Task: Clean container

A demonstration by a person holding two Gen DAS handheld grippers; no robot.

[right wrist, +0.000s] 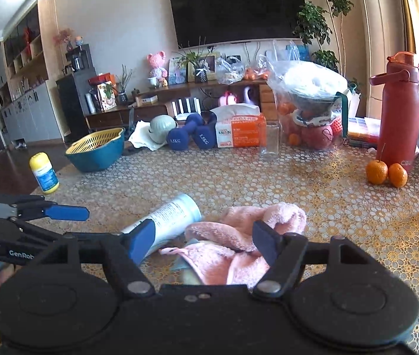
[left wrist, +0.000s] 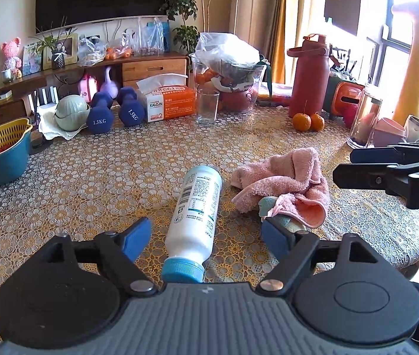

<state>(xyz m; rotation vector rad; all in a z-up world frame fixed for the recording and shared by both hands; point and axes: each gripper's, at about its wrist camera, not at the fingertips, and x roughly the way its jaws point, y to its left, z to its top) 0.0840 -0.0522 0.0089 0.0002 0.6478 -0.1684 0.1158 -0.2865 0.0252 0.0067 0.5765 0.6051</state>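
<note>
Daylight is pouring in from the window (left wrist: 398,50) ahead and to the right of the left gripper, blowing out the panes to white and washing the curtain (left wrist: 280,14) in yellow glare. The patterned tablecloth (left wrist: 106,171) is glinting brightest on the window side, and the white bottle (left wrist: 196,204) is casting only a soft, short shadow. In the right wrist view the room is dimming toward the far left, where the floor (right wrist: 8,171) is lying in shade. Both fisheye pictures are bending straight lines at the edges, with dark vignetted corners; distant shelves are looking slightly soft.
</note>
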